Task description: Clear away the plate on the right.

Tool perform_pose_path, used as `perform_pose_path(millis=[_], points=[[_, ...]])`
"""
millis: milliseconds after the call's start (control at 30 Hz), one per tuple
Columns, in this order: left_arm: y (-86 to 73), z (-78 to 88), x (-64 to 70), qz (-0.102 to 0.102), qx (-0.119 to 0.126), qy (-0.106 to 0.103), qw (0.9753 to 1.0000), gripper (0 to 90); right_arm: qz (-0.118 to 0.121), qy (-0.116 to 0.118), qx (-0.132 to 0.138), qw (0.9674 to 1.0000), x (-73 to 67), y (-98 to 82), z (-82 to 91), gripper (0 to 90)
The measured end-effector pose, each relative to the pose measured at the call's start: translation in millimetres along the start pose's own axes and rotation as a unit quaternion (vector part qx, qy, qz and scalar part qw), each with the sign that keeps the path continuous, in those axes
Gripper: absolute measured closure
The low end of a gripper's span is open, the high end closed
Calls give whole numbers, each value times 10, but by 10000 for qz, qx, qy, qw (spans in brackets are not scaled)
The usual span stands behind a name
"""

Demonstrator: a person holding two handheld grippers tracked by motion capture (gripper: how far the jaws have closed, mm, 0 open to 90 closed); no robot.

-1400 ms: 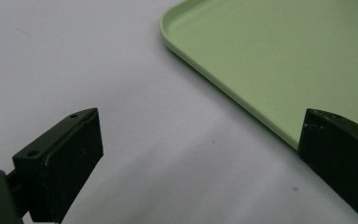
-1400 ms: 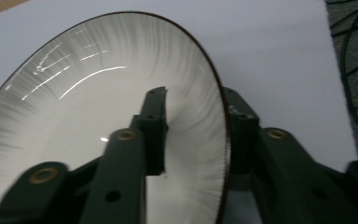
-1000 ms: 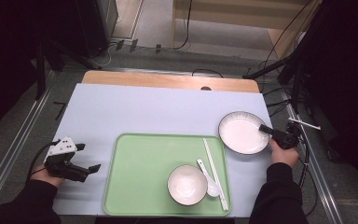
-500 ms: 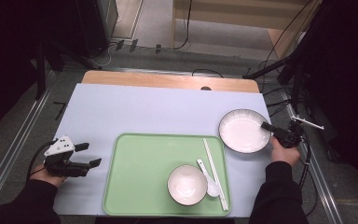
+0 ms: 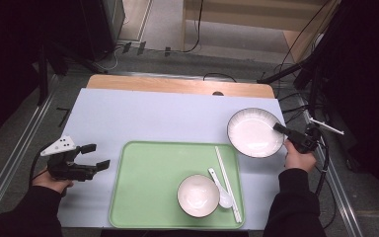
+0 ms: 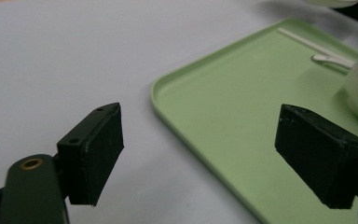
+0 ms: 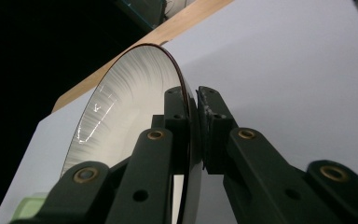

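You are gripping the rim of the white plate (image 5: 254,132) with your right gripper (image 5: 280,129); its jaws are pinching down on the plate's edge at about three o'clock on the plate, one pad on the inside face and one on the outside. In the right gripper view the plate (image 7: 130,112) is standing on edge between the right gripper's (image 7: 192,122) pads, its ribbed white inner face and dark rim running up and away from the jaws. In the high view the plate is sitting at about two o'clock from the green tray (image 5: 148,182), just beyond the tray's far right corner and over the pale blue mat (image 5: 143,118).

Your left gripper (image 5: 94,155) is standing wide open with nothing between its jaws; they have just been opening a little further. It is hovering at nine o'clock of the tray, just beside its left edge, pointing toward it. In the left gripper view the left gripper's (image 6: 214,149) pads are framing the tray's (image 6: 223,107) near corner, one pad over the mat (image 6: 65,60) and one over the tray.

On the tray, the small white bowl (image 5: 198,195) is resting at about five o'clock, the white spoon (image 5: 219,190) is touching its right side, and the chopsticks (image 5: 228,182) are lying just beside the spoon along the tray's right edge.
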State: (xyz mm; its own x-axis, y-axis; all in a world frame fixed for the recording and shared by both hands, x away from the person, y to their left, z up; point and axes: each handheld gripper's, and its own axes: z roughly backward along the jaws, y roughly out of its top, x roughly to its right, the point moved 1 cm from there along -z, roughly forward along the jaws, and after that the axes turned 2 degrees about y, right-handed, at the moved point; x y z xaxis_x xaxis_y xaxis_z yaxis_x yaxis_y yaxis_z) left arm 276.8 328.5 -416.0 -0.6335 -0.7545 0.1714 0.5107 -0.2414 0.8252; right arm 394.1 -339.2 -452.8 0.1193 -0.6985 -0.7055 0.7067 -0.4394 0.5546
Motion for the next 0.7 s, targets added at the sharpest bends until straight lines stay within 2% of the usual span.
perform_pose_path(millis=[133, 200, 233, 267, 300, 333, 433, 567, 700], points=[[97, -25, 9, 217, -48, 88, 9997, 130, 88, 108, -45, 9999, -123, 3, -28, 842], [150, -56, -2, 546, -129, 217, 9982, 130, 93, 158, -71, 9998, -186, 1, -42, 842], [171, -66, -4, 646, -154, 272, 9974, 143, 149, 203, -45, 9997, -209, 4, -60, 841], [188, -66, 2, 653, -164, 160, 9976, 168, 95, 236, -95, 9996, -245, 2, -66, 841], [206, -68, 21, 559, -130, 129, 9983, 174, 146, 266, -93, 9995, -265, 2, -81, 841], [225, -73, 39, 464, -131, 181, 9987, 175, 136, 291, -108, 9994, -293, -2, -95, 841], [281, -86, 63, 420, -64, -61, 9991, 129, 197, 352, -174, 9990, -387, -9, -143, 841], [381, -132, 104, 402, -172, 14, 9990, 151, 317, 409, -295, 9982, -533, -30, -231, 840], [470, -205, 177, 193, -108, 102, 9997, 149, 382, 520, -406, 9971, -692, -57, -324, 840]])
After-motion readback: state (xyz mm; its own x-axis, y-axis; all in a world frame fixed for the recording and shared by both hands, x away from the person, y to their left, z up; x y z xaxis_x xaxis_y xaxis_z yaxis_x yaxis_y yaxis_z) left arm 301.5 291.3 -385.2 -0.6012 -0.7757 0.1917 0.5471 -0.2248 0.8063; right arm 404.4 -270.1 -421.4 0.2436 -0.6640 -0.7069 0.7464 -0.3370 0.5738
